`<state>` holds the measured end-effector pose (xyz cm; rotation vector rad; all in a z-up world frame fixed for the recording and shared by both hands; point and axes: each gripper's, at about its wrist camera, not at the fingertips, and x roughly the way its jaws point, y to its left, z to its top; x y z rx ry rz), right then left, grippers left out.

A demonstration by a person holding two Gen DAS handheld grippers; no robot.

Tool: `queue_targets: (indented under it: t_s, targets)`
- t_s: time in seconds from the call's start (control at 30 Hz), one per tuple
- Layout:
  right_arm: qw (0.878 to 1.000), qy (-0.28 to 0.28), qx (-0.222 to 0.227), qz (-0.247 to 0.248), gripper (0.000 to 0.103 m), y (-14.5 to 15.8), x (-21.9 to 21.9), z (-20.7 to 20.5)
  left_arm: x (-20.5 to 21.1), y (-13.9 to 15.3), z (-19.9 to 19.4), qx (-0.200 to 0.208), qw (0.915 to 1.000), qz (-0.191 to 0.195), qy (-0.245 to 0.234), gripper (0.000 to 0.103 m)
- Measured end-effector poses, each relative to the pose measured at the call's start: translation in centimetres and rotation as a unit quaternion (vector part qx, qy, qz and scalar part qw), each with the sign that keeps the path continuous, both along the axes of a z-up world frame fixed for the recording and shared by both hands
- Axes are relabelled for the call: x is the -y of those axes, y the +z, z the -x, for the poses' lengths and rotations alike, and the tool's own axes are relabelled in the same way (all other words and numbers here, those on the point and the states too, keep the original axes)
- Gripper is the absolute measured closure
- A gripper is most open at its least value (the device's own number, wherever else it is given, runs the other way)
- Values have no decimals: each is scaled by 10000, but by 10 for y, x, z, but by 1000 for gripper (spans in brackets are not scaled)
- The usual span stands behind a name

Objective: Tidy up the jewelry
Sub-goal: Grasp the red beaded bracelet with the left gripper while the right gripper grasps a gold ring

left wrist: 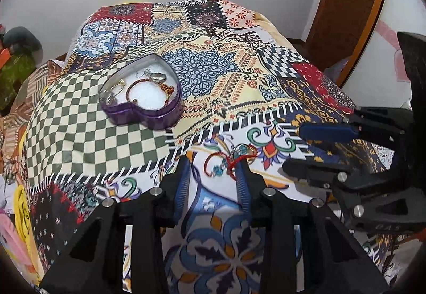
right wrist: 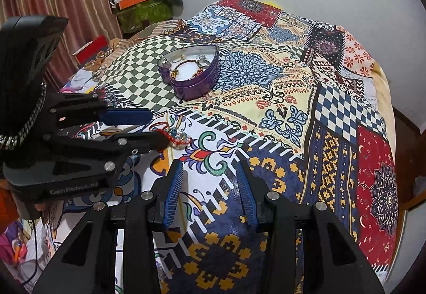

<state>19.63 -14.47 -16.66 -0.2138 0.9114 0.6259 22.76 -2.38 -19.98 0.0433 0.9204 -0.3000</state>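
Both grippers hang low with jaws spread. The left gripper point(left wrist: 213, 166) points forward, its blue-padded fingers point(left wrist: 183, 182) parted. The right gripper point(right wrist: 210, 174) sits just beside it on its right, angled in toward the left one's tips, with fingers point(right wrist: 174, 187) equally apart and nothing between them.

Only readable text I can find is on the left hand-held gripper point(right wrist: 157, 129): raised lettering "GenRobot.AI" on the lower edge of its black body, at about 8 o'clock in the right wrist view. In the left wrist view there's some embossed lettering on the right hand-held gripper point(left wrist: 291, 149) too, down at roughly 4 o'clock, but it's too blurry to make out. Nothing else legible, no numbers or labels anywhere.
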Motion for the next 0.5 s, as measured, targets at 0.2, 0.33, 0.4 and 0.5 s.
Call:
queue_targets:
  t_s: [0.2,0.33,0.4,0.5]
  targets:
    - [9999,-82,-38,-51,65,-1,2,-3,-5,2,-7,90,9999,-45,70,98]
    - [9999,-40,-74,-81,65,0,0,-4,-14,13,0,234,9995,136,154,98]
    - [9999,2,-74,-102,65,2,-3,-4,-16,22,5,351,9991,157,192,98]
    - [9999,84,-42,-130,65,7,-11,-3,-21,39,13,582,9978,199,257,97]
